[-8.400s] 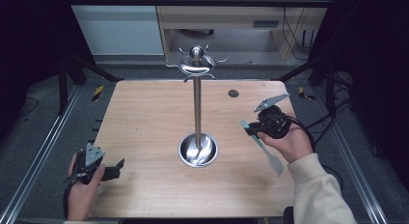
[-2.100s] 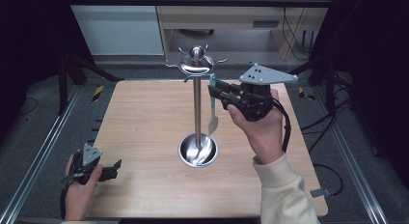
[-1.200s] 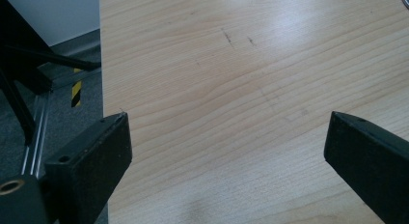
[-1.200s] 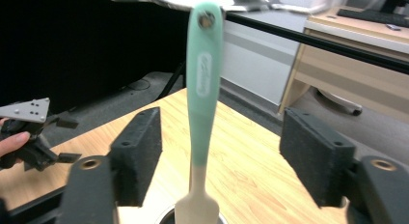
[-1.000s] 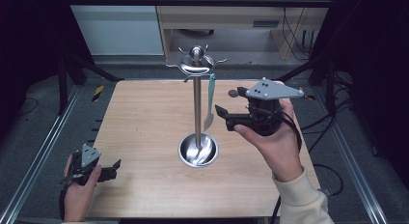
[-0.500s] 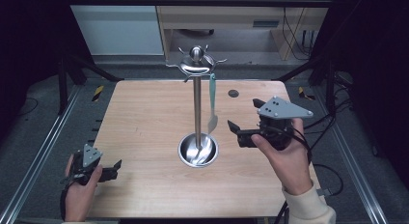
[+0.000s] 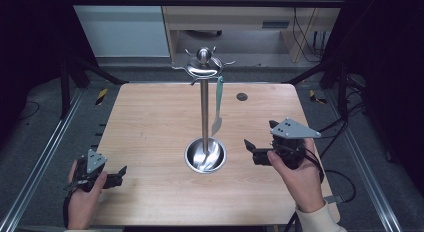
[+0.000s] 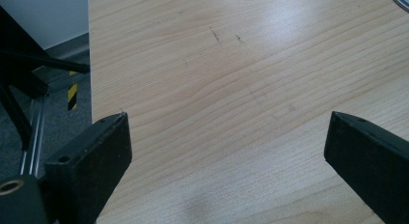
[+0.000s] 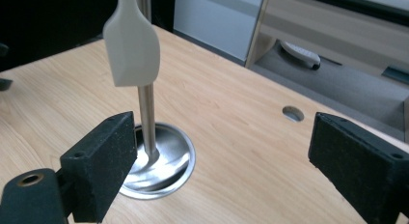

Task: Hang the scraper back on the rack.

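My right hand (image 7: pixel 300 172) holds its black two-jaw gripper (image 7: pixel 248 148) low, jaws pointing level toward the middle and standing wide apart with nothing between them; they have just been opening. My left hand (image 7: pixel 82 192) rests near the front left corner, its black two-jaw gripper (image 7: pixel 122 172) lying level and pointing right. Its jaws are spread wide too, gripping nothing.

The left gripper (image 8: pixel 226 151) has its two black jaws wide apart, with nothing between them. Under them is the light wooden table (image 8: pixel 231 79). At the left, past the table's edge, is grey floor (image 8: pixel 60 113) with a yellow and black stripe (image 8: pixel 72 90).
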The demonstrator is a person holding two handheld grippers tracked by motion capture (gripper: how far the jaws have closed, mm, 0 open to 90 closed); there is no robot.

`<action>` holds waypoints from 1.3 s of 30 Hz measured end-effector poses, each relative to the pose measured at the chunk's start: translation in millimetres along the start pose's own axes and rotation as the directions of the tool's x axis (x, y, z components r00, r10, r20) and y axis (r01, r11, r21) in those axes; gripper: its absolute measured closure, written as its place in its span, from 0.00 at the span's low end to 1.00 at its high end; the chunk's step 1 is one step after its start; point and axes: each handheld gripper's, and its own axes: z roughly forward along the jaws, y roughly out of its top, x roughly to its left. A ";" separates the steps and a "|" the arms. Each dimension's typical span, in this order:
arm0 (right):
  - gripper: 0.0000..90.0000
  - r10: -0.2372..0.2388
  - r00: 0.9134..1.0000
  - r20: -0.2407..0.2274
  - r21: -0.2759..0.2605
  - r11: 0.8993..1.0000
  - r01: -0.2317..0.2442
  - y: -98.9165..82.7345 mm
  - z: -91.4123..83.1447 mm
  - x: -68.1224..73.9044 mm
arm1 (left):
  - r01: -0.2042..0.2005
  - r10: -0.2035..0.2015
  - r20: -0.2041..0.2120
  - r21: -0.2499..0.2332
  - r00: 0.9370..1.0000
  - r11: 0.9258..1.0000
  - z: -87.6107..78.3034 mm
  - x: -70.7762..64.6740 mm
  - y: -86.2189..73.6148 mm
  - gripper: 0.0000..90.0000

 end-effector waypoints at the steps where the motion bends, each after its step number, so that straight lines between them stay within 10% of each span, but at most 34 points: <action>1: 0.12 0.004 1.000 0.001 0.007 1.000 -0.004 -3.1 1.5 -0.2 | 0.001 -0.001 -0.001 -0.003 1.000 1.000 0.0 0.0 0.1 0.03; 22: 0.13 0.092 0.994 0.060 0.056 0.994 -0.095 -52.1 30.0 -16.7 | -0.024 0.025 0.021 -0.044 0.999 0.999 -1.3 -4.5 3.2 0.03; 39: 0.14 0.202 0.971 0.125 0.113 0.970 -0.216 -90.8 51.2 -46.6 | -0.033 0.032 -0.015 -0.079 0.999 0.996 -5.8 -1.7 4.3 0.03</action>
